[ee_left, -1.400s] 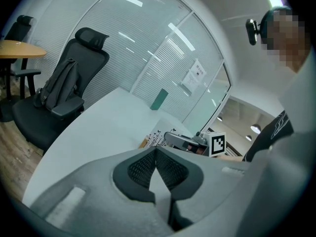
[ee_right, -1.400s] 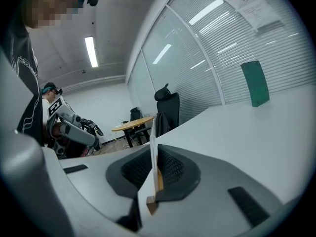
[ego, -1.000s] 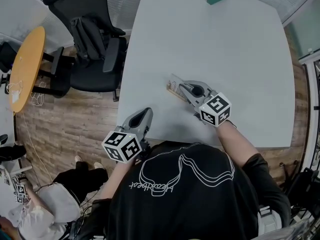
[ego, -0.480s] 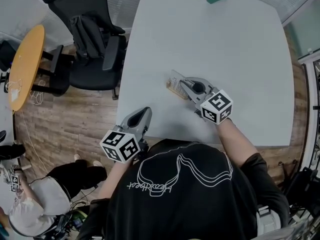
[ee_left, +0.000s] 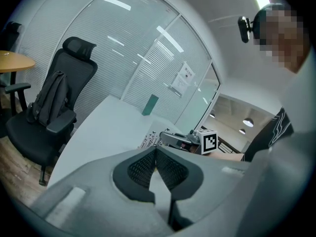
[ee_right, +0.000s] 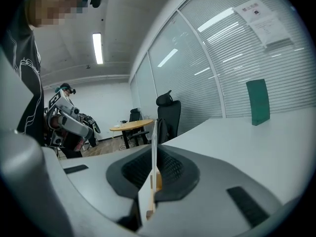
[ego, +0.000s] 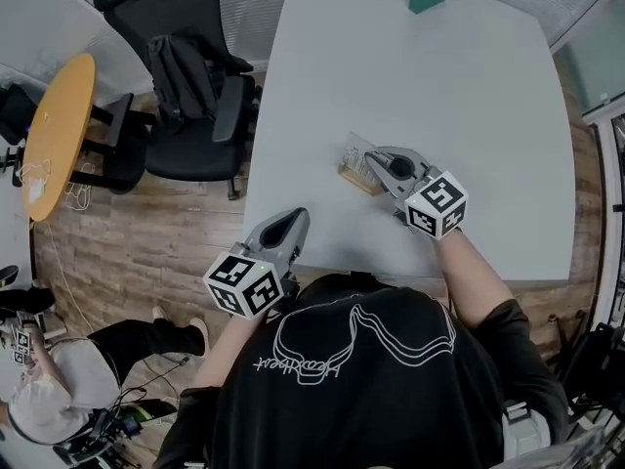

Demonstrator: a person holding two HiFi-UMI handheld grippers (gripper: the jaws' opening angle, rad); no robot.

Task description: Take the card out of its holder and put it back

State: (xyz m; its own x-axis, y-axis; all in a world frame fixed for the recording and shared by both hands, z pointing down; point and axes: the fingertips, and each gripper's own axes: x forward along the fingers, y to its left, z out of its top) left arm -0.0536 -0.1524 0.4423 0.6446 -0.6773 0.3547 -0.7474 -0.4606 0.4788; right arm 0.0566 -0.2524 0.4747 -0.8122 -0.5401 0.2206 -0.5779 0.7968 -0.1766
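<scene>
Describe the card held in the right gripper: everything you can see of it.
The card is a thin, pale sheet with rows of dark print, and a tan, wood-like strip, apparently its holder, runs along one edge. The right gripper is shut on it; seen along the jaws, it stands edge-on between the pads. It sits over the person's side of the white table. Whether it touches the tabletop cannot be told.

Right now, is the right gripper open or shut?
Shut on the card: the right gripper's jaws pinch the thin sheet edge-on between them.
</scene>
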